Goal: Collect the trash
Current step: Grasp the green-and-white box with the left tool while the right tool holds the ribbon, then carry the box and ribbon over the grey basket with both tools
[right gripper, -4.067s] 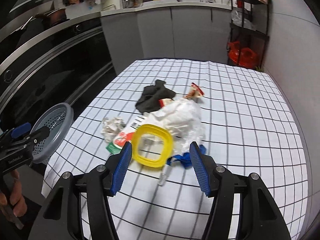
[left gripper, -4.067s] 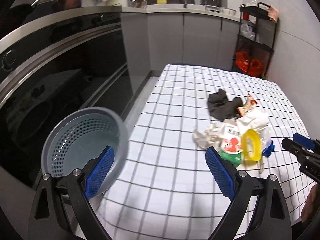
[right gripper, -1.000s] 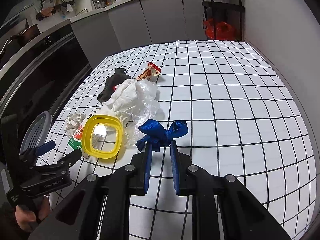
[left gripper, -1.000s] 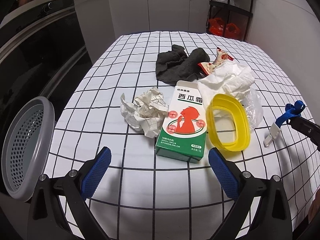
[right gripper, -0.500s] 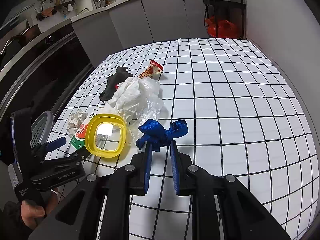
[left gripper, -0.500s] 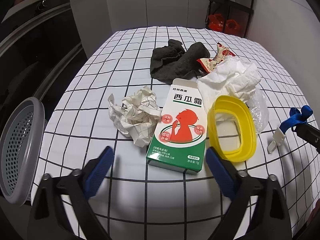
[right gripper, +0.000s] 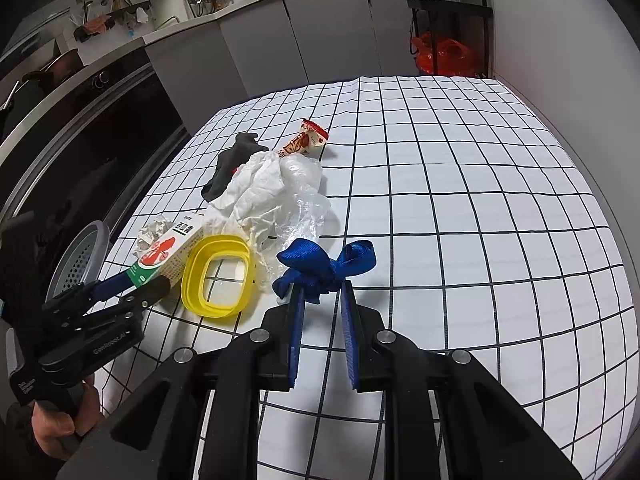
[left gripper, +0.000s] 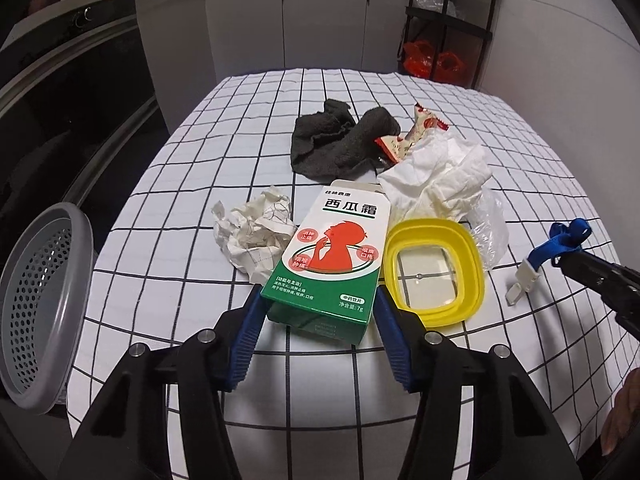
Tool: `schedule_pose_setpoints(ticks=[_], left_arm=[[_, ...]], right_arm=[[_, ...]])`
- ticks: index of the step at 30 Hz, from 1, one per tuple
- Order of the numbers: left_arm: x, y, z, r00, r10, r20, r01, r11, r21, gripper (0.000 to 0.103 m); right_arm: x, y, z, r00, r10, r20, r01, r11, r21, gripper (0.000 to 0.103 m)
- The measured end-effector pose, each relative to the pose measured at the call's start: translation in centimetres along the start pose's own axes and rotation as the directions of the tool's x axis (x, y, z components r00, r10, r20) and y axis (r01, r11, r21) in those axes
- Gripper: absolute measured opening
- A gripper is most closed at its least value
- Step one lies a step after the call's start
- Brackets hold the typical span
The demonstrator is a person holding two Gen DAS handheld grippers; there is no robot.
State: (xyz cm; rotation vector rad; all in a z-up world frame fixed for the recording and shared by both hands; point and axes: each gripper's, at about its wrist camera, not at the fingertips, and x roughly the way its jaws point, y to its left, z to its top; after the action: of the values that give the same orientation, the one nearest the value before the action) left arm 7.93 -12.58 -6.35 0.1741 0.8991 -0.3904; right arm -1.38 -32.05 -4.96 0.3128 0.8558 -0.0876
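My left gripper (left gripper: 318,312) is shut on a green and white box (left gripper: 334,256), gripping its near end on the checked table (left gripper: 320,392); it shows in the right wrist view (right gripper: 132,284) too. My right gripper (right gripper: 322,300) is shut on a blue ribbon strap (right gripper: 320,268), held just above the table; the strap (left gripper: 560,240) hangs with a white clip. Around the box lie a crumpled paper ball (left gripper: 254,234), a yellow lid (left gripper: 434,270), white tissue with clear plastic (left gripper: 440,184), a dark cloth (left gripper: 336,140) and a red snack wrapper (left gripper: 416,132).
A grey perforated basket (left gripper: 40,308) sits tilted off the table's left edge. Dark oven fronts (left gripper: 60,100) run along the left. Grey cabinets (left gripper: 300,20) and a black rack (left gripper: 448,20) with red bags stand behind. A white wall (left gripper: 580,80) borders the right.
My left gripper has moved forward and closed its fingers onto the green box. My right gripper keeps holding the blue strap in about the same place.
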Motion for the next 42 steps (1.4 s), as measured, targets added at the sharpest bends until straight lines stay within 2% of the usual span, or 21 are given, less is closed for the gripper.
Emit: schedule_pose_setpoints(ticks=[10,21,27,31,37,42], left_arm=[[-3.7,1.2,0.2,0.997,0.006,0.082,-0.005,1.0,-0.012,0.053],[-8.4,5.0,0.4,0.977,0.125,0.175,-0.117,0.992,-0.055,0.053],[-11.1,9.0,0.0,0.963,0.186,0.195,-0.168,0.98,-0.105,0.053],[-12.4,12.6,-0.7,0.95,0.252,0.183,-0.229,0.964,-0.135,0.053],[-13.8,18.9,-1.7,0.922,0.357,0.152,-0.324,0.923,-0.205,0.054],[-13.9,23.3,-2.0,0.896,0.428,0.121,-0.384,0.882,-0.271,0.054]], right_arm=[[-0.4,1.0,0.1,1.0,0.014,0.011,-0.014,1.0,-0.024,0.018],[-2.2,4.7,0.8,0.995,0.082,0.054,-0.078,0.994,-0.074,0.018],[-2.7,9.5,1.3,0.989,0.134,0.07,-0.123,0.983,-0.139,0.018],[-2.5,13.7,1.6,0.983,0.173,0.063,-0.158,0.968,-0.194,0.018],[-0.9,21.4,2.1,0.961,0.276,0.025,-0.261,0.93,-0.259,0.018],[1.4,27.8,2.0,0.945,0.327,-0.03,-0.319,0.892,-0.321,0.018]])
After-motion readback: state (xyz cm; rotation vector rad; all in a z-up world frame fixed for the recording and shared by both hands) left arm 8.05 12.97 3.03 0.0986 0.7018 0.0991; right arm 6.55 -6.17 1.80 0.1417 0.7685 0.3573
